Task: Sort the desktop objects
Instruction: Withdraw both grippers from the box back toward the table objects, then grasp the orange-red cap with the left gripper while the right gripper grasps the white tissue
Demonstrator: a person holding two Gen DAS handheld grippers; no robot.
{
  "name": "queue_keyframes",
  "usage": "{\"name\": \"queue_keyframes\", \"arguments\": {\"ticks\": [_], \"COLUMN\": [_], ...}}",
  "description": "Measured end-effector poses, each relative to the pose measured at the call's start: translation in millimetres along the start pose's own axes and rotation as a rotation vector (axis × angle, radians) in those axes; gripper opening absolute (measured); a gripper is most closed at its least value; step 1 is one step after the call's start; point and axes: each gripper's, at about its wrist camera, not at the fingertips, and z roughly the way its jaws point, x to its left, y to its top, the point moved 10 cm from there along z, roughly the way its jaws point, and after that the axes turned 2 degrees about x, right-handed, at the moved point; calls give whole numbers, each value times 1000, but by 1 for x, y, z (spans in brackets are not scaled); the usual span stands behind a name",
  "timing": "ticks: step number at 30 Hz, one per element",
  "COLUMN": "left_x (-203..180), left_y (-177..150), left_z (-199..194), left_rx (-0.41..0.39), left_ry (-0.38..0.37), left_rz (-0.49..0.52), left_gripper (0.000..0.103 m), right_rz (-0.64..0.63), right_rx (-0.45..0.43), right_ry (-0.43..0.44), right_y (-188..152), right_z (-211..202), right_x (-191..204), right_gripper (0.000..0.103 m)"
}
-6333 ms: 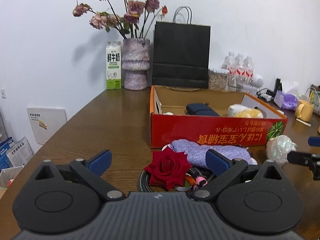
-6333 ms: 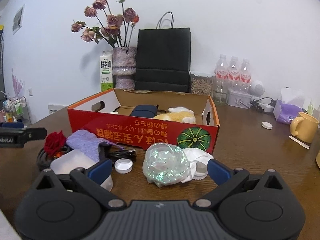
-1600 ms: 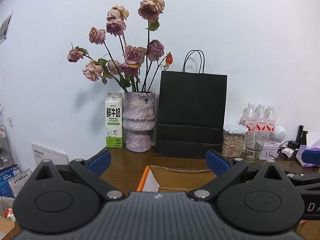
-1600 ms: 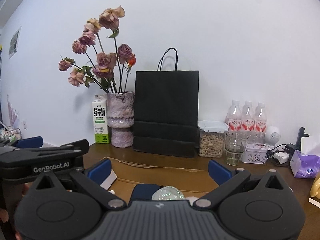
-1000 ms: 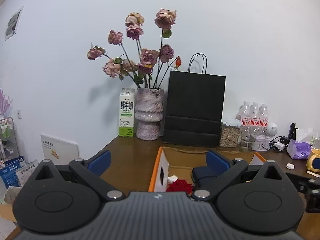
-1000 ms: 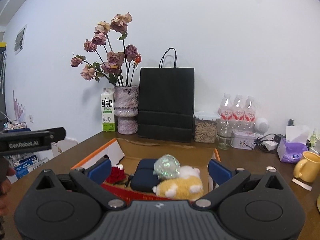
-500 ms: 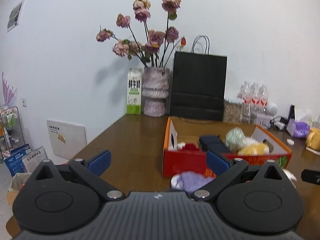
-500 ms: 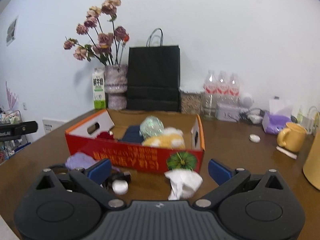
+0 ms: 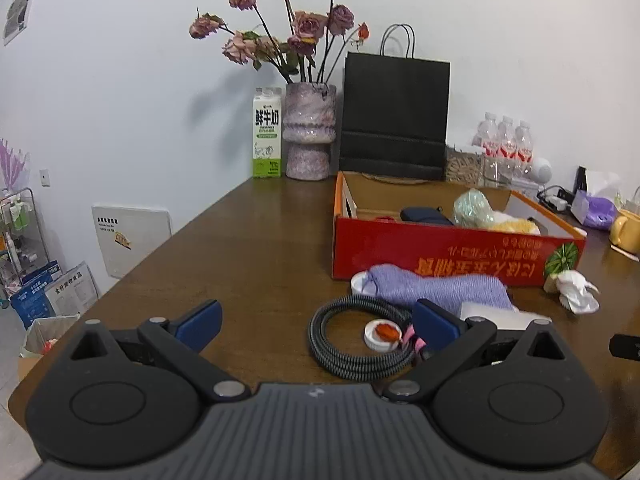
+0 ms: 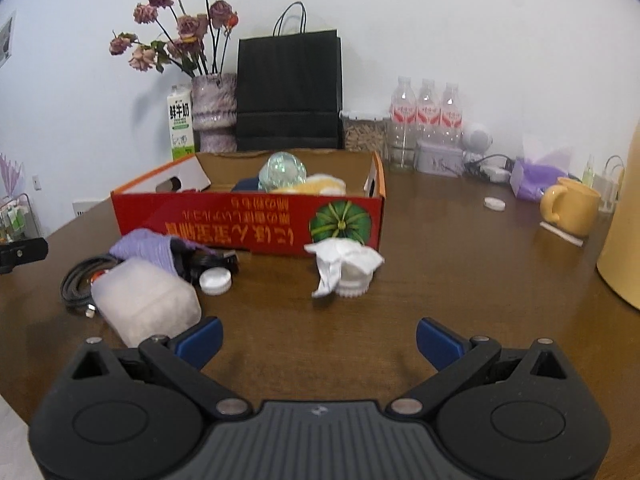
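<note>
The left gripper (image 9: 316, 324) hovered low over the wooden table (image 9: 248, 248) with its blue-tipped fingers (image 9: 198, 319) spread wide and holding nothing. Just ahead of the gap, toward its right finger, lay a coiled braided cable (image 9: 352, 344), and inside the coil's right side sat a white bottle cap (image 9: 382, 334) with something orange in it. Beyond the cable a lilac knitted cloth (image 9: 436, 286) stretched along the front wall of the red cardboard box (image 9: 452, 254), which stood farther ahead and to the right of the fingers. Inside the box showed a dark blue case (image 9: 424, 215), an iridescent crumpled ball (image 9: 472, 206) and a yellow plush toy (image 9: 516, 226). The right gripper (image 10: 318, 338) likewise had its fingers (image 10: 438, 342) wide apart and empty above bare table. A translucent plastic tub (image 10: 146, 304) lay just ahead of its left finger, with a second white cap (image 10: 216, 280) beyond it. Straight ahead of the gap, well short of the box, sat a crumpled white tissue (image 10: 344, 262) draped over a white ridged lid. Far right of the fingers stood a yellow mug (image 10: 572, 206).
</note>
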Motion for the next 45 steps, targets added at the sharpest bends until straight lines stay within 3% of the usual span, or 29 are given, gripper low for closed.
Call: {"name": "queue_keyframes", "arguments": {"ticks": [17, 24, 29, 33, 38, 41, 45], "left_x": [-13, -20, -33, -43, -52, -55, -57], "left_y": [-16, -10, -5, -5, -10, -12, -13], "left_z": [30, 39, 42, 48, 55, 56, 57], "left_rx": [95, 82, 67, 81, 106, 110, 116], "left_ry": [-34, -49, -57, -81, -97, -110, -110], "left_rz": [52, 74, 129, 144, 157, 159, 158], "left_gripper": [103, 103, 73, 57, 28, 20, 18], "right_rz": [0, 3, 2, -4, -6, -6, -10], "right_rx": [52, 62, 63, 62, 48, 23, -8], "right_ry": [4, 0, 5, 13, 5, -12, -27], "right_y": [-13, -12, -10, -8, -2, 8, 25], "right_z": [21, 28, 33, 35, 38, 39, 46], "right_x": [4, 1, 2, 5, 2, -3, -9], "right_gripper": [103, 103, 103, 103, 103, 103, 98]}}
